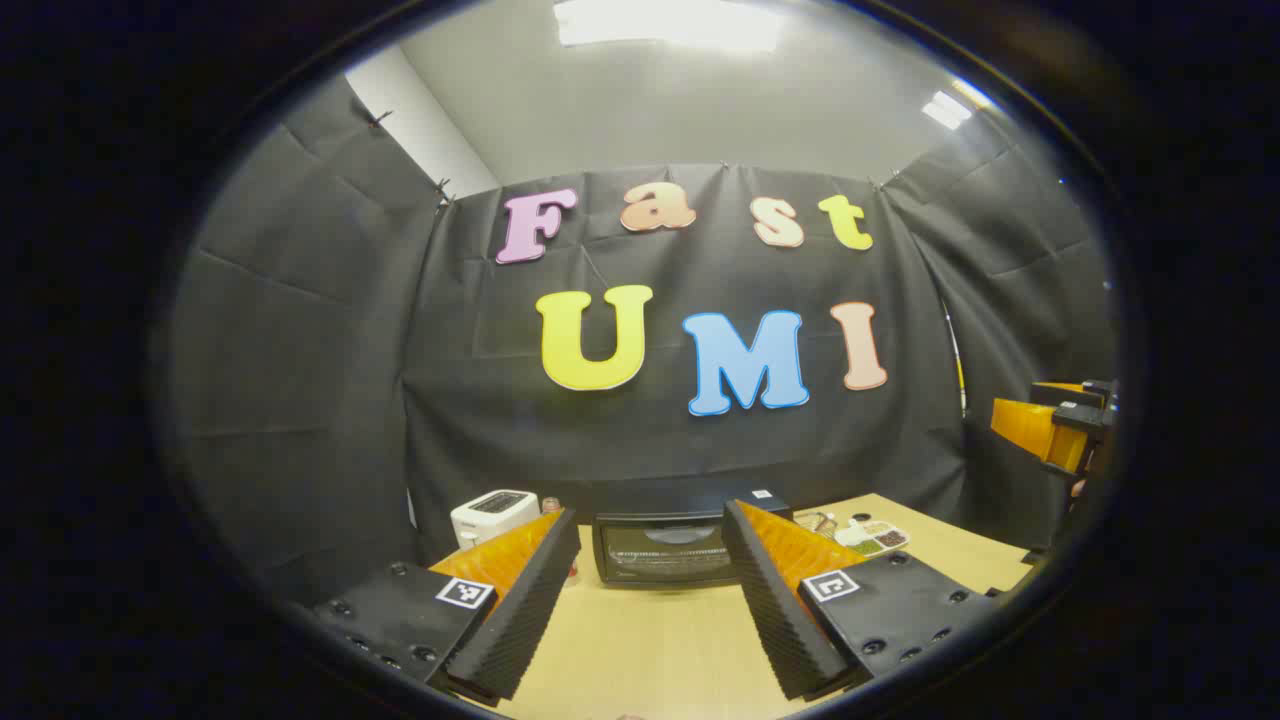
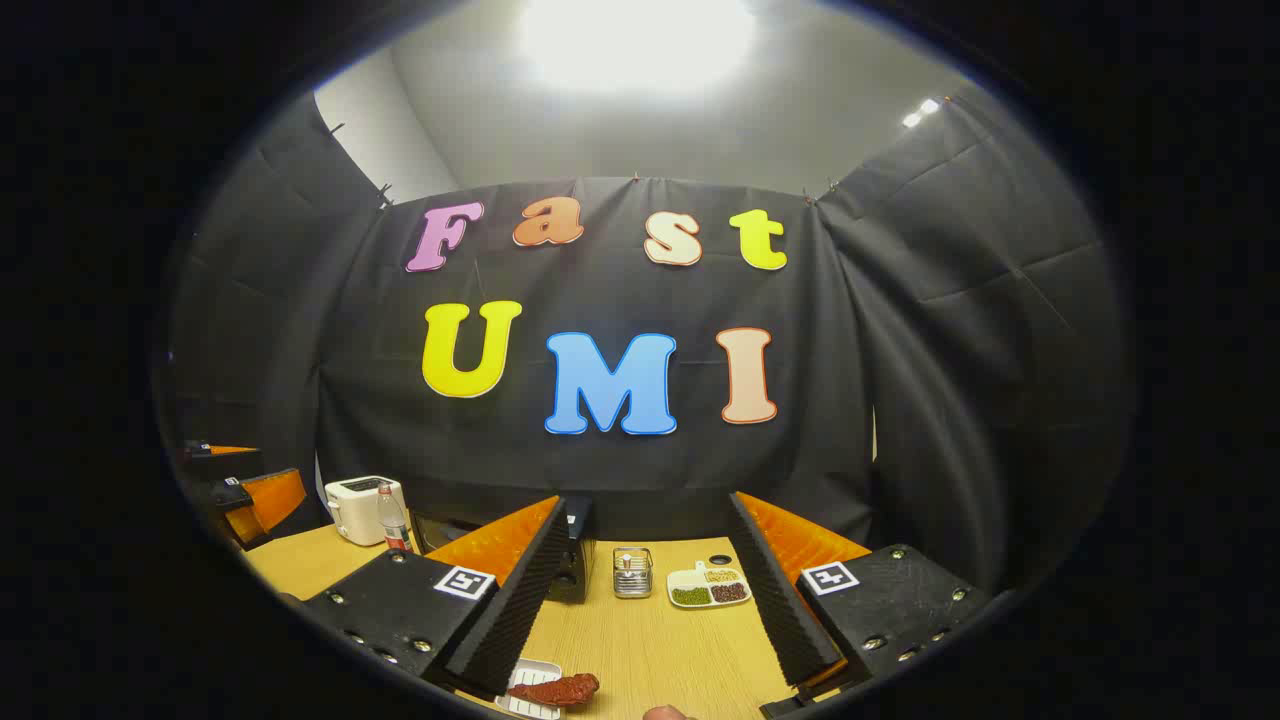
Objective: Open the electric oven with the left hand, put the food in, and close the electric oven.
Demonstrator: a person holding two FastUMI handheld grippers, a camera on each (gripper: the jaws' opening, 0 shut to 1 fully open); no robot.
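Oven [image 1: 668, 548] shut (seemingly), left claw [image 1: 650, 560] level, spread, facing it.

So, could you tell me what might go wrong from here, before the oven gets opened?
1. The oven door is shut and the left hand-held gripper, open, is well short of it; a poor grip on the door could slip.
2. A toaster and bottle stand close beside the oven and could get knocked.
3. The food lies loosely on a small tray at the table edge below the open right hand-held gripper, and could slide off.
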